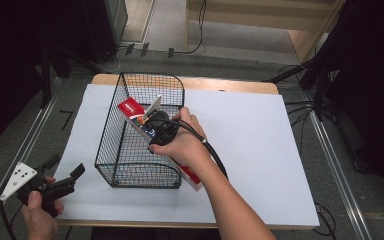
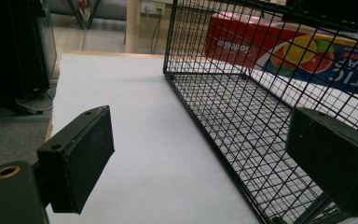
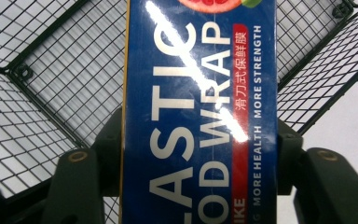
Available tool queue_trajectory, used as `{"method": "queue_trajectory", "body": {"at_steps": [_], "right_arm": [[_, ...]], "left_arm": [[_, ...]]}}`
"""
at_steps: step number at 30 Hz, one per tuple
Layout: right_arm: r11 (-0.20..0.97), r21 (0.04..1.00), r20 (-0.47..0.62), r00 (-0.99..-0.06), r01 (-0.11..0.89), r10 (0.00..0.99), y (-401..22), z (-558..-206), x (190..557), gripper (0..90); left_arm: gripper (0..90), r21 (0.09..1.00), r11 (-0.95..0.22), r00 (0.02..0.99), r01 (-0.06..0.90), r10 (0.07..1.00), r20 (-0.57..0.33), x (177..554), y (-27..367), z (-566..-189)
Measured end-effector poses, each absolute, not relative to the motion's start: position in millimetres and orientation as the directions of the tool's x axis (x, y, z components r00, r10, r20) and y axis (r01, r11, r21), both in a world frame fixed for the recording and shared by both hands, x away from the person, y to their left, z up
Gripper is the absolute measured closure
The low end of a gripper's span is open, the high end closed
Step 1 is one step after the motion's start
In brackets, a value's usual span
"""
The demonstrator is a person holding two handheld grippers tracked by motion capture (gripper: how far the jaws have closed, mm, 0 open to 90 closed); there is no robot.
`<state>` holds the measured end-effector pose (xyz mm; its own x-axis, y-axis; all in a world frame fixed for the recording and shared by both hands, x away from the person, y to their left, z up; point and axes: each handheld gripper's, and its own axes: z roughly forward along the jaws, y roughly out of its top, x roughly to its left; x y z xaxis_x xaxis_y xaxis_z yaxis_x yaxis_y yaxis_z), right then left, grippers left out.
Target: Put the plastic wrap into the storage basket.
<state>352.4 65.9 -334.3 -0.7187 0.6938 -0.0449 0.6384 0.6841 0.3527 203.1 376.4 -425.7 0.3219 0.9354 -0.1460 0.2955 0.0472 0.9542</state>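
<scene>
Box: a long blue and red plastic wrap box (image 1: 141, 121) lies slanted across the near right rim of the wire basket (image 1: 111, 131), 1 end down inside the mesh, the other end jutting out toward the person.
Grip: the right gripper (image 3: 198, 154) has its 2 jaws pressed against the long sides of the box, holding it across its narrow width.
Likely reason: held at mid-length and tilted, the box can slide lengthwise over the rim; whether it is going in or coming out cannot be told.
Basket: it stands on the white sheet (image 1: 260, 150) that covers the table, open top upward.
Left gripper: the left gripper (image 1: 55, 187) waits wide apart near the table's front left corner, holding nothing, its jaws aimed at the basket's side.
Hidden: the right hand (image 1: 182, 142) covers most of that gripper from above, and the near end of the box is cut off behind the forearm.
Unclear: the white flap (image 1: 153, 107) rising by the box is too small to identify.
</scene>
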Motion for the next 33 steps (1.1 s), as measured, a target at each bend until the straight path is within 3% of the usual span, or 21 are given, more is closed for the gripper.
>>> {"method": "queue_trajectory", "body": {"at_steps": [1,3,6,10,33], "right_arm": [[0.637,0.414,-0.022,-0.693,0.650,0.721,63,-331,353,31.3],[0.610,0.417,0.023,-0.679,0.674,0.734,61,-324,356,28.7],[0.580,0.471,0.058,-0.679,0.665,0.732,57,-314,355,33.5],[0.539,0.505,0.053,-0.648,0.674,0.760,39,-298,358,32.3],[0.408,0.507,0.077,-0.512,0.759,0.855,-53,-314,367,30.9]], "left_arm": [[8.1,0.955,0.050,0.322,0.293,0.935,-0.148,203,377,-426],[8.1,0.955,0.050,0.320,0.293,0.936,-0.147,203,377,-426],[8.1,0.954,0.049,0.320,0.296,0.936,-0.148,203,378,-426],[8.1,0.954,0.048,0.323,0.298,0.935,-0.148,203,378,-426],[8.1,0.952,0.037,0.327,0.302,0.934,-0.140,204,375,-427]]}}
